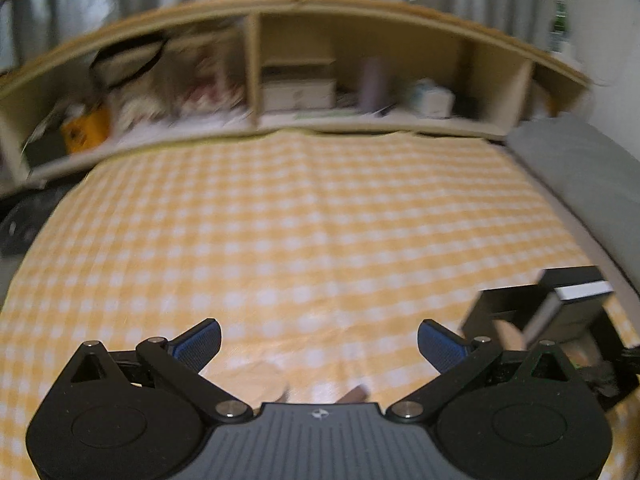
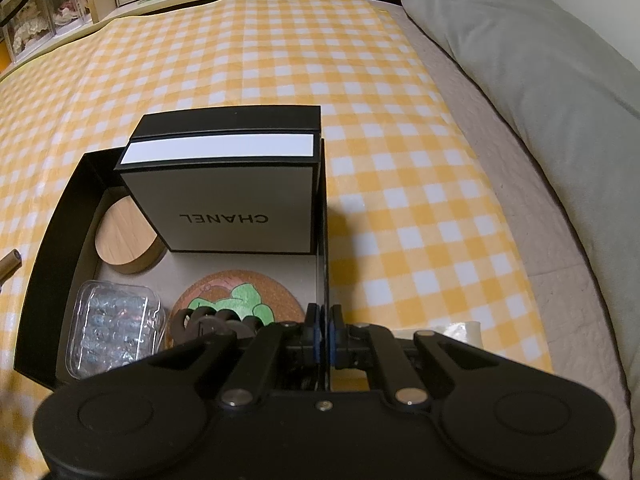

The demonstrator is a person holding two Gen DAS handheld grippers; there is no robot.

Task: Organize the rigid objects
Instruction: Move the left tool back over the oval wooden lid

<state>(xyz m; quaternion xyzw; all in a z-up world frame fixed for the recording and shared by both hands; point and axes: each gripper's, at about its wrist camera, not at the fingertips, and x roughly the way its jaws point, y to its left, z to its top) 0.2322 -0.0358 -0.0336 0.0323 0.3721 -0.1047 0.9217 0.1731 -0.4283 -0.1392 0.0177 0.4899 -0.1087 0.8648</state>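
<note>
The white box (image 2: 224, 196) reads "CHANEL" inside the black tray (image 2: 48, 264), whose right wall the right gripper (image 2: 325, 332) pinches, while the left gripper (image 1: 319, 346) is wide open with nothing between its fingers.

Count, both wrist views: one open black tray box (image 2: 52, 264) on one yellow-checked cloth (image 2: 248, 60). Inside the tray: one white-and-black lettered box (image 2: 224, 196), one round wooden disc (image 2: 120, 236), one cork coaster with green print (image 2: 240, 300), one clear plastic case (image 2: 112, 328), one dark hair clip (image 2: 208, 320). One grey pillow (image 2: 520, 52). One wooden shelf unit (image 1: 256, 72).
</note>
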